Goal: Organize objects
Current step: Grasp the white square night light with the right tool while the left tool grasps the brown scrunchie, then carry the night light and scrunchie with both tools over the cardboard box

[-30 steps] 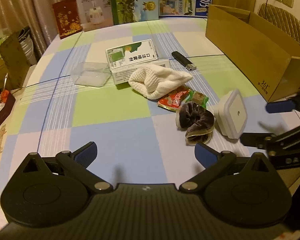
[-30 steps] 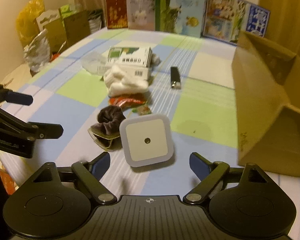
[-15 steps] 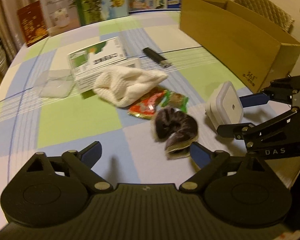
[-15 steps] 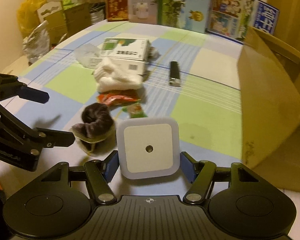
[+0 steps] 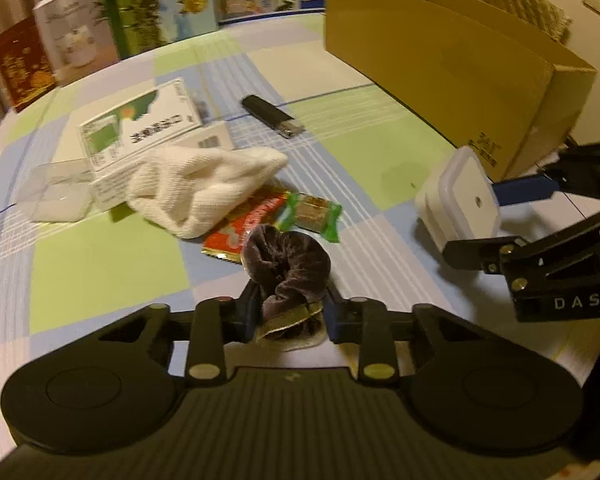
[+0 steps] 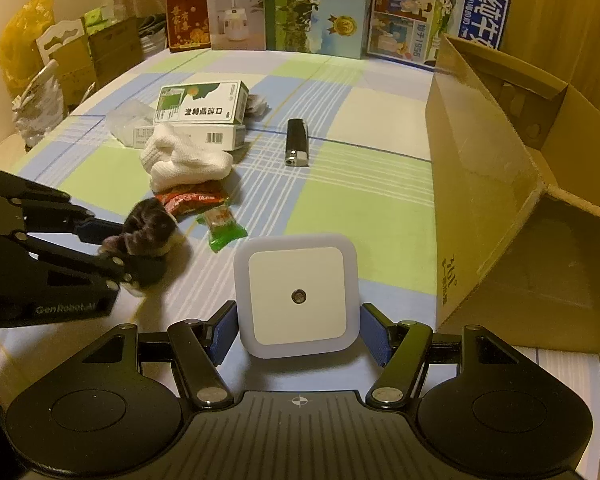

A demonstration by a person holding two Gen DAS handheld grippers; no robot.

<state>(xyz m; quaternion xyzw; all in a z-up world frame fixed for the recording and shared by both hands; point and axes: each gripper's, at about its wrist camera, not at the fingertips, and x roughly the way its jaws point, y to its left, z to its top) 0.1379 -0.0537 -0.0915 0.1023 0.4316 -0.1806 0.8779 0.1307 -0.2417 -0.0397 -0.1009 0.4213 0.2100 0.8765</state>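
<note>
Both grippers have closed since a second ago: the left gripper [image 5: 290, 312] now pinches the scrunchie [image 5: 286, 264], the right gripper [image 6: 298, 330] the night light [image 6: 296, 294]; both look ready for the cardboard box [image 6: 500, 184] at right.

Black tool [image 6: 298, 330], blue pads [image 6: 222, 334], silver screws.

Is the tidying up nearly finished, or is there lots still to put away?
Just starting: nothing shows inside the cardboard box yet. The left tongs grip the dark scrunchie; the right tongs grip the white night light. The lighter, sock, snacks and boxes remain.
</note>
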